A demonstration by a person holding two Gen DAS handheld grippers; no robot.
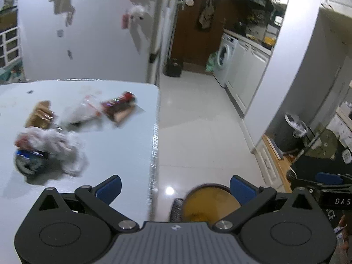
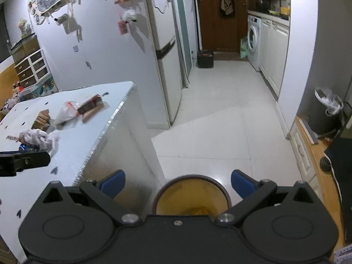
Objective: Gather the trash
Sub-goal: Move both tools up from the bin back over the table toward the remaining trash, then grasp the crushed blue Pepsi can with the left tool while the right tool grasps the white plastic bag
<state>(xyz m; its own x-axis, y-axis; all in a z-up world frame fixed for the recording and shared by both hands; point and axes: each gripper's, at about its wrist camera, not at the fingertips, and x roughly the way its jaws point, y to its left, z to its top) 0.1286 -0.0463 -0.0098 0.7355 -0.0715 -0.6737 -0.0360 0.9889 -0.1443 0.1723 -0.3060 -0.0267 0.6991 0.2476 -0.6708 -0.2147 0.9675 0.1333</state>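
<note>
Left gripper (image 1: 175, 188): jaws wide apart, nothing between the blue pads (image 1: 110, 189), touching nothing. It hangs over the right edge of the white table (image 1: 123, 154), lower centre of the left wrist view.

Trash is all on the table, left half of that frame, blurred. From the left: a crushed blue can (image 1: 28, 160) at the lower left, with a crumpled white plastic bag (image 1: 55, 147) on and beside it. Above those, a brown cardboard piece (image 1: 39, 114). Right of it, a clear plastic bag with red print (image 1: 81, 110). Furthest right, near the table edge, a dark red wrapper or box (image 1: 120, 106); can't tell which.

Right of the table, down on the floor at bottom centre: a round bin with a yellow liner (image 1: 209, 204), open top, mostly hidden behind the gripper body.

Right gripper (image 2: 178, 183): also spread wide, empty, no contact. It sits above the same bin (image 2: 191, 200), which shows between and below the fingers.

Far right of the right wrist view: a dark bin with a white liner (image 2: 327, 107) by the wall.
</note>
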